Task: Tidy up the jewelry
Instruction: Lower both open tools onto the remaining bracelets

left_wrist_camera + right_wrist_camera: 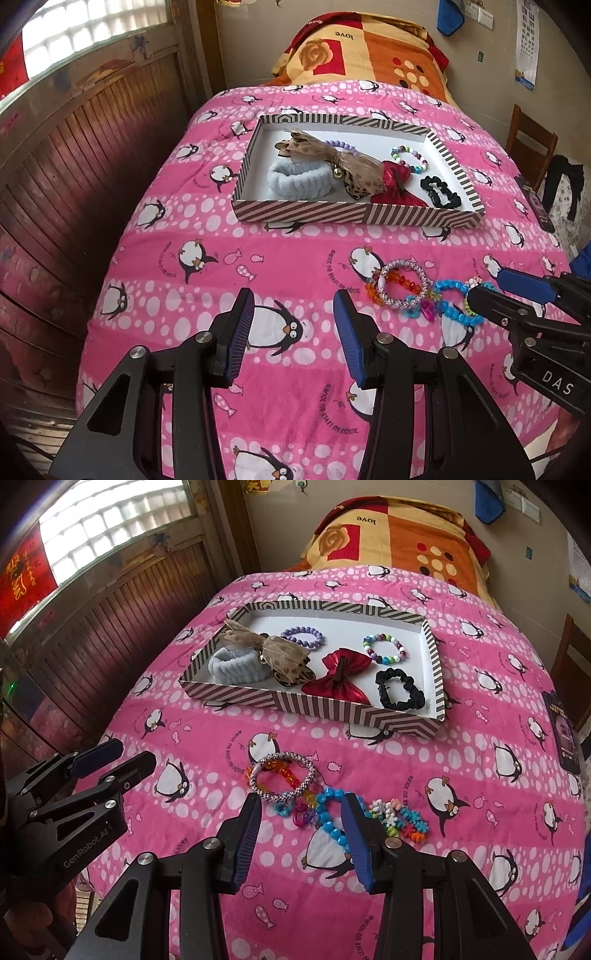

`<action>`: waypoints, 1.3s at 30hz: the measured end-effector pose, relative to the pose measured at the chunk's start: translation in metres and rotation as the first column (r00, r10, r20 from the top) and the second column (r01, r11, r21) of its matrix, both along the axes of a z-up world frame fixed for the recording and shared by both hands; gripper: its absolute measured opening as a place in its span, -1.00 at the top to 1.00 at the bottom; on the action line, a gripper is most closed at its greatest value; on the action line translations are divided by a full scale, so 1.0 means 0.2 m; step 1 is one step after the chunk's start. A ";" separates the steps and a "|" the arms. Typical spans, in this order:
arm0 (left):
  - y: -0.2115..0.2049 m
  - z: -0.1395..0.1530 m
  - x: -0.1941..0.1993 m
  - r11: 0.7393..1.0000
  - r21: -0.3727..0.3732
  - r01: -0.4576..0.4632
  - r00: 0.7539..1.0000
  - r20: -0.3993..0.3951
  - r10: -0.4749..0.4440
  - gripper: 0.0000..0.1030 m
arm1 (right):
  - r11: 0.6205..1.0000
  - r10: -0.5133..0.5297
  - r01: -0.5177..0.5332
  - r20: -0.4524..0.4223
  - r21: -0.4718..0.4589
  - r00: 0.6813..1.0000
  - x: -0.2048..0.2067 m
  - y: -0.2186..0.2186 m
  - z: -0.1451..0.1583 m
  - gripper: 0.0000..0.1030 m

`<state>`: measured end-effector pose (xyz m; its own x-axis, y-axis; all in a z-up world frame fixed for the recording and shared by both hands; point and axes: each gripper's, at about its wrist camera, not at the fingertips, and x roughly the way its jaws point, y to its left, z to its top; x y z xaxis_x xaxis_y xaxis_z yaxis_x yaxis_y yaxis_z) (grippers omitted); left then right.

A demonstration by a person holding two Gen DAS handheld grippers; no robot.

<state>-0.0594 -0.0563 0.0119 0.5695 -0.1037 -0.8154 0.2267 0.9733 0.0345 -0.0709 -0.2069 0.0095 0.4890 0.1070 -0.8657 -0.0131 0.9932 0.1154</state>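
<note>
Where the left wrist camera looks down the bed, a pink penguin blanket fills the scene, with a striped box lying farther off and holding a pale headband, a red bow and a black scrunchie. Loose bracelets lie near and to the right. The left tongs stand apart over bare blanket, gripping nothing.

From the right wrist camera the box is far; a blue bead bracelet lies between the parted jaws of the right tongs — not clamped. A checked bangle lies just beyond, and a flower bracelet just right.
</note>
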 end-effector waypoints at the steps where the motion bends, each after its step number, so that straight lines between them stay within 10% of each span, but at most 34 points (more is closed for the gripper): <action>1: 0.00 -0.01 0.00 1.000 -0.003 -0.001 1.000 -0.005 0.001 0.15 | 1.000 0.001 -0.001 -0.004 -0.001 1.000 0.00 0.00 0.00 0.17; 39: -0.10 -0.13 0.18 0.991 -0.126 0.034 0.987 -0.150 -0.053 0.15 | 0.999 -0.042 0.040 -0.091 -0.027 0.995 0.01 -0.21 -0.12 0.17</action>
